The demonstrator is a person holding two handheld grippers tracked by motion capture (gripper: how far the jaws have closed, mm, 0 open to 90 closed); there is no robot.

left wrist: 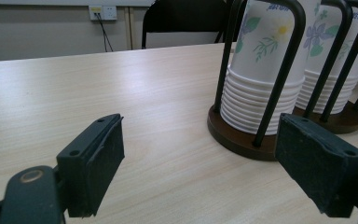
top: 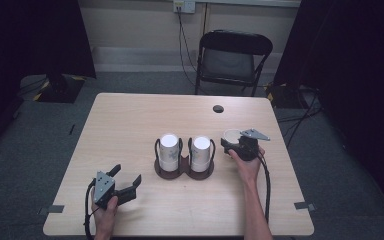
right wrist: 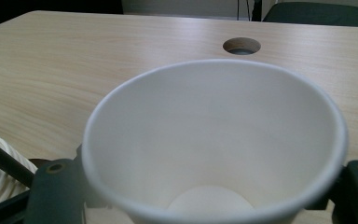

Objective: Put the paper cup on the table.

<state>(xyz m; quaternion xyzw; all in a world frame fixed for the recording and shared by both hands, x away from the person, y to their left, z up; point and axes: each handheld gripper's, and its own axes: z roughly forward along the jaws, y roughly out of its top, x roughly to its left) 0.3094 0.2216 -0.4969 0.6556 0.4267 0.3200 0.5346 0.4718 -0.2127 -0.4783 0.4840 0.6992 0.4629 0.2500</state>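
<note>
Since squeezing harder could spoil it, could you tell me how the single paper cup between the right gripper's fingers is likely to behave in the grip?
The paper cup looks empty and thin-walled, so it is probably very light and easily crushed. The right gripper holds it below the rim, where the wall likely flexes more. Its smooth taper might let it slip upward if squeezed hard.

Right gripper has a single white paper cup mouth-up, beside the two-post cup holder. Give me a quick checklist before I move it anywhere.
1. Right gripper jaws on either side of the white paper cup: ok.
2. Cup upright, mouth up: ok.
3. Cup empty inside: ok.
4. Left gripper open and apart from the dark round-based wire cup holder: ok.
5. Two stacks of flower-printed paper cups seated in the holder: ok.
6. Cup lifted off the light wooden table: cannot tell.
</note>
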